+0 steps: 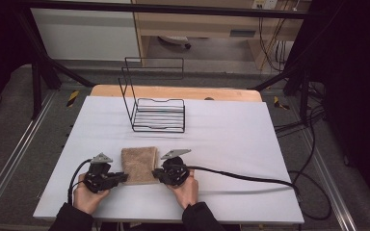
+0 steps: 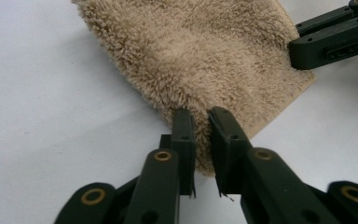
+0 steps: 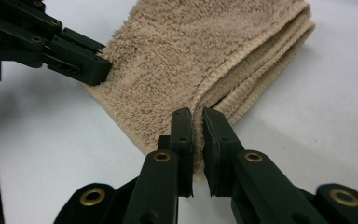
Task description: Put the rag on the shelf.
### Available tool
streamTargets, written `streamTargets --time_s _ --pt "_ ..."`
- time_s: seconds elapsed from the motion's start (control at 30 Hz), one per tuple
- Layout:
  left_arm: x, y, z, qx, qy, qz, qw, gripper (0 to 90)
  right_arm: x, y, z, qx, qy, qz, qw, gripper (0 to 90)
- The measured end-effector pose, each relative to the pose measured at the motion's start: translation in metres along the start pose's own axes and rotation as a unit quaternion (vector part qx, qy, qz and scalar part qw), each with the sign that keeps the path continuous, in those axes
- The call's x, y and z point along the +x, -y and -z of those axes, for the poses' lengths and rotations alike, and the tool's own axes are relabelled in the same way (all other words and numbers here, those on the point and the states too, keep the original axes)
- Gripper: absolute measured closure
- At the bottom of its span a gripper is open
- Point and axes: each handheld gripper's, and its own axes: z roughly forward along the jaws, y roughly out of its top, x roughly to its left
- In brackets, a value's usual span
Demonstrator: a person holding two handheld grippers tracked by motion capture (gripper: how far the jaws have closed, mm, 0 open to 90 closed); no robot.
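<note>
The 2 black grippers, left gripper (image 1: 121,177) and right gripper (image 1: 157,173), each clamp a near corner of the folded beige terry towel (image 1: 138,164); the black wire rack (image 1: 158,115) stands straight beyond.

High view looks forward and down on the whole table (image 1: 231,144) from the near side. Each gripper view sits low and close, looking along its own jaws. All three share the folded towel (image 1: 139,165) (image 2: 200,56) (image 3: 200,51), from opposite sides.
</note>
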Motion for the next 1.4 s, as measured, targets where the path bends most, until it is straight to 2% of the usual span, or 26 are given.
streamTargets --time_s 0.03,0.13,0.23,0.33,0.47,0.5,0.57,0.63,0.8,0.9,1.03,1.07,1.13,1.23,1.33,1.37,1.4 --pt "0.0 0.0 0.0 0.0 -0.001 -0.003 1.0 79.1 0.0 0.0 0.0 0.0 0.0 0.0 1.0 81.5" --pt "0.001 0.0 0.001 -0.004 -0.007 -0.008 0.9999 71.0 -0.001 0.001 -0.001 -0.002 0.009 0.006 0.9999 73.3" --pt "0.001 -0.002 0.006 -0.022 -0.015 -0.01 0.9996 59.5 -0.004 -0.002 0.004 -0.017 0.014 0.017 0.9996 62.5" --pt "0.006 -0.01 0.016 -0.056 -0.027 -0.011 0.998 45.9 -0.01 -0.005 0.011 -0.031 0.016 0.026 0.9991 49.0" --pt "0.013 -0.018 0.019 -0.074 -0.028 -0.005 0.9969 31.9 -0.015 -0.011 0.019 -0.033 0.013 0.039 0.9986 36.8" --pt "0.015 -0.019 0.019 -0.075 -0.028 -0.006 0.9968 31.9 -0.015 -0.011 0.019 -0.033 0.013 0.039 0.9986 36.8" --pt "0.019 -0.024 0.017 -0.074 -0.029 -0.003 0.9968 26.0 -0.017 -0.012 0.023 -0.041 0.011 0.044 0.9981 31.0" --pt "0.023 -0.027 0.013 -0.073 -0.033 -0.004 0.9968 23.9 -0.02 -0.013 0.026 -0.048 0.015 0.05 0.9975 25.8" --pt "0.03 -0.037 0.001 -0.067 -0.034 -0.001 0.9971 18.2 -0.028 -0.012 0.032 -0.044 0.02 0.047 0.9977 14.1" --pt "0.038 -0.043 -0.004 -0.068 -0.044 0.007 0.9967 19.0 -0.032 -0.011 0.035 -0.039 0.023 0.046 0.9979 10.7" --pt "0.047 -0.048 -0.009 -0.073 -0.052 0.028 0.9956 29.9 -0.037 -0.007 0.038 -0.034 0.028 0.038 0.9983 6.4" --pt "0.049 -0.048 -0.011 -0.073 -0.053 0.034 0.9953 29.9 -0.037 -0.007 0.038 -0.034 0.028 0.038 0.9983 6.4" --pt "0.052 -0.049 -0.015 -0.068 -0.057 0.045 0.995 35.0 -0.039 -0.006 0.038 -0.034 0.028 0.034 0.9984 6.2" --pt "0.055 -0.049 -0.02 -0.066 -0.064 0.046 0.9947 41.7 -0.041 -0.004 0.039 -0.036 0.028 0.031 0.9985 6.2" --pt "0.056 -0.049 -0.024 -0.061 -0.061 0.049 0.995 51.5 -0.041 -0.004 0.04 -0.036 0.03 0.03 0.9984 5.7" --pt "0.056 -0.049 -0.026 -0.059 -0.059 0.049 0.9953 57.8 -0.042 -0.004 0.039 -0.039 0.028 0.03 0.9984 6.0" --pt "0.055 -0.049 -0.028 -0.056 -0.057 0.049 0.9955 57.8 -0.042 -0.004 0.039 -0.039 0.028 0.03 0.9984 6.0"
